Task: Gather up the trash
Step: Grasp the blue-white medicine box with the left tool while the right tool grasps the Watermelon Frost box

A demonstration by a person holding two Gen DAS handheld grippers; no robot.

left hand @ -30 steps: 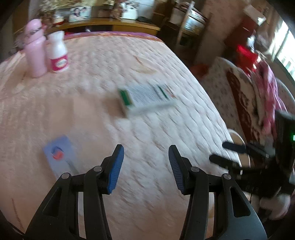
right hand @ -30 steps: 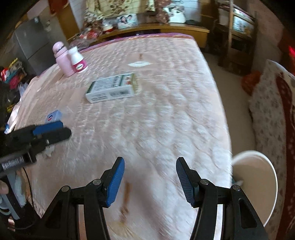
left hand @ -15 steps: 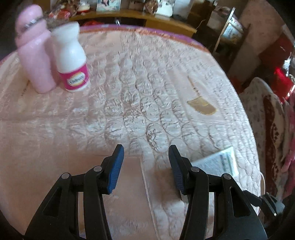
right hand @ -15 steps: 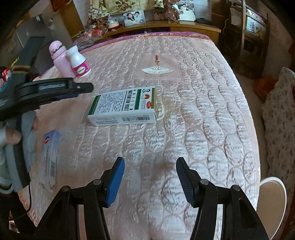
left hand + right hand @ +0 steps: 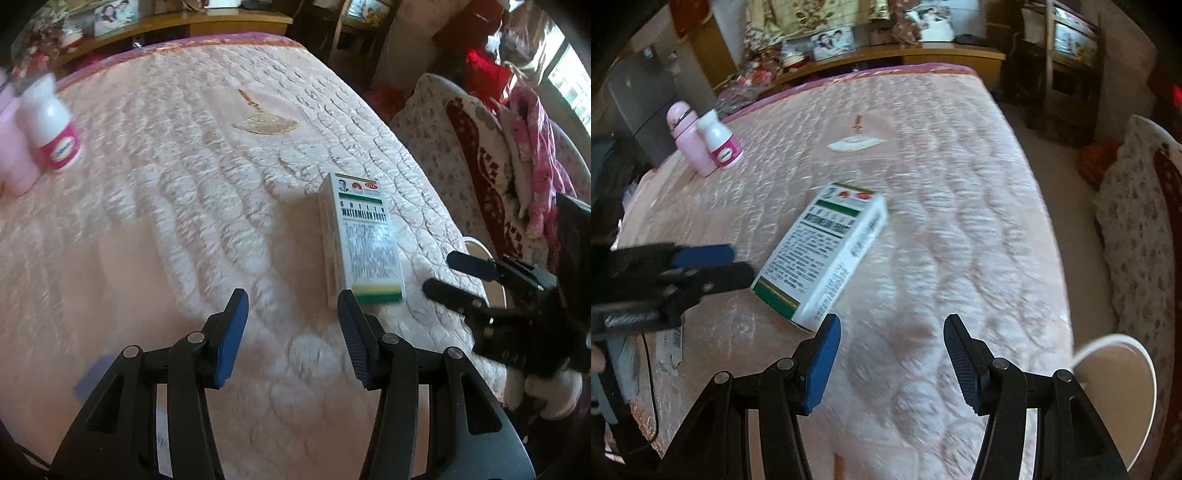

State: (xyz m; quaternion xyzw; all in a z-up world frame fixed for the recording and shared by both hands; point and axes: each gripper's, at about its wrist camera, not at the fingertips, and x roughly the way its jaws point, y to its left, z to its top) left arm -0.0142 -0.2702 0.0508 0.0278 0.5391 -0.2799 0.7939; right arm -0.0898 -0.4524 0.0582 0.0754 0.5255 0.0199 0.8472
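A white and green carton [image 5: 364, 236] lies flat on the pink quilted bed [image 5: 177, 192]; it also shows in the right wrist view [image 5: 823, 251]. My left gripper [image 5: 291, 314] is open and empty, with its right finger just short of the carton's near end. My right gripper [image 5: 890, 343] is open and empty, with its left finger by the carton's near corner. The left gripper shows in the right wrist view [image 5: 716, 264] to the left of the carton. A small blue and white wrapper [image 5: 668, 349] lies at the bed's left edge, partly hidden.
A pink bottle [image 5: 689, 138] and a white bottle with a pink label [image 5: 722, 142] stand at the bed's far left. A white bin [image 5: 1123, 380] stands on the floor at the bed's right edge. A patterned chair [image 5: 480, 147] is to the right.
Both grippers have come closer to the carton. The left gripper swung right from the bottles toward the carton. Both stayed open.
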